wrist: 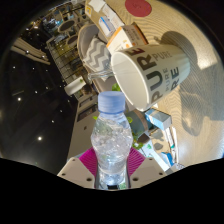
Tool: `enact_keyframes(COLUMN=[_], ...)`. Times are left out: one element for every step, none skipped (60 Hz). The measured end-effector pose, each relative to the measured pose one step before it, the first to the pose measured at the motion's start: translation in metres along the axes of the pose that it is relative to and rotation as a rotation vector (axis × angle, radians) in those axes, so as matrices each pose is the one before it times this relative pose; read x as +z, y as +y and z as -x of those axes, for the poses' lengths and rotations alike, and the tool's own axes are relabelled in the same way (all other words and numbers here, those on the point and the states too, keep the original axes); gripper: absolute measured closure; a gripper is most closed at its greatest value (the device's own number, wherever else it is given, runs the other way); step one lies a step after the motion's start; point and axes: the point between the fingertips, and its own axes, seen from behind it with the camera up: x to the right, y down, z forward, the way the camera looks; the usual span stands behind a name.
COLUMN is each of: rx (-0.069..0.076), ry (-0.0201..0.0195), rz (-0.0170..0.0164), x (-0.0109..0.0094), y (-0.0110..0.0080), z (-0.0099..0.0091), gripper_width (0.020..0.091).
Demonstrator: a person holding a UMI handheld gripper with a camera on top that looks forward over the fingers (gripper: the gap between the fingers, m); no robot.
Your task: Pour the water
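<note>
- Bottle [112,140]: clear plastic, ribbed and dimpled wall, pale blue cap on top, water showing through most of its height. It stands up between the gripper [113,168] fingers and reaches just ahead of them, with its top tipped towards the cup.
- Jaws: pinching the bottle at its lower body; a magenta pad [90,163] shows hard against one side of it, and the other side looks held as well.
- Handling, as judged: thin-walled, so it will give and buckle under a hard squeeze; fairly heavy while this full; the ribs offer some bite, but the plastic is smooth and could slip if wet.
- Best hold: the ribbed middle-to-lower body, where the wall is stiffest. Keep clear of the neck and cap.
- Cap appears on; no water can run until it is off.
- Cup [150,72]: large, pale, printed "PURE", just beyond the bottle, its open mouth turned this way and its side tilted in this view. Likely the target.
- Desk [70,75]: crowded beyond the cup with pale boxes and papers, too jumbled to name. A knock from the bottle top is a risk.
</note>
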Motion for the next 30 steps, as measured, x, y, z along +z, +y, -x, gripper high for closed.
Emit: enact_keyframes(rx=[0.013, 0.0066, 0.0013, -0.0016, -0.0055, -0.0082, -0.0073, -0.0057, -0.0049, -0.0082, -0.0134, -0.0189, -0.0226, -0.0286, -0.031, -0.0346, -0.0378, -0.0398, -0.0409, -0.0417, -0.0436, -0.0445, -0.0464, -0.043, -0.0548, -0.0585, -0.0586, -0.059, -0.0591, -0.0579], ry=[-0.00134, 0.00126, 0.00462, 0.00968, 0.007, 0.00643, 0.00428, 0.00329, 0.00462, 0.00566, 0.00571, 0.00456, 0.00447, 0.00703, 0.00748, 0.00869, 0.00926, 0.006, 0.00401, 0.00288, 0.0026, 0.0024, 0.00225, -0.00682, 0.00298, 0.0096, 0.00486, 0.00559, 0.00544, 0.00405], rz=[0.00045, 0.00251, 0.00334, 0.00281, 0.0021, 0.00255, 0.0057, 0.00725, 0.00692, 0.00443, 0.00301, 0.00311, 0.00539, 0.00303, 0.00476, 0.00469, 0.00286, 0.00278, 0.00123, 0.0012, 0.00049, -0.00128, -0.00289, 0.0005, -0.00367, -0.00823, -0.00692, -0.00855, -0.01115, -0.0117], x=[0.00062, 0.00075, 0.00036, -0.00931, 0.00583, 0.00108, 0.0005, 0.0003, -0.00011, -0.00022, -0.00049, -0.00065, -0.007, 0.00041, 0.00042, -0.00036, -0.00074, -0.00086, -0.00112, -0.00145, -0.00181, -0.00204, -0.00225, -0.00845, -0.00125, 0.00247, -0.00167, -0.0022, -0.00217, -0.00239], y=[-0.00181, -0.00093, -0.00093, 0.00391, -0.00443, -0.00096, 0.00059, 0.00109, 0.00116, 0.00062, 0.00055, 0.00043, 0.00509, 0.00098, 0.00011, 0.00049, 0.00188, -0.00027, -0.00038, -0.00059, -0.00081, -0.00166, -0.00235, -0.00532, -0.00328, -0.00219, -0.00466, -0.00601, -0.00662, -0.00718], z=[-0.00111, -0.0012, -0.0018, 0.00109, -0.00245, -0.00097, -0.00043, -0.00005, 0.0001, 0.00038, 0.00082, 0.00132, 0.0027, 0.00171, 0.00135, 0.00148, 0.00231, 0.00343, 0.00425, 0.00475, 0.0054, 0.00606, 0.00606, 0.00731, 0.0063, 0.00463, 0.00573, 0.00544, 0.00538, 0.00488], gripper_width=[0.0764, 0.0763, 0.0764, 0.0761, 0.0763, 0.0764, 0.0764, 0.0764, 0.0765, 0.0764, 0.0765, 0.0766, 0.0765, 0.0765, 0.0764, 0.0764, 0.0765, 0.0767, 0.0766, 0.0765, 0.0766, 0.0764, 0.0765, 0.0766, 0.0763, 0.0765, 0.0764, 0.0763, 0.076, 0.0761])
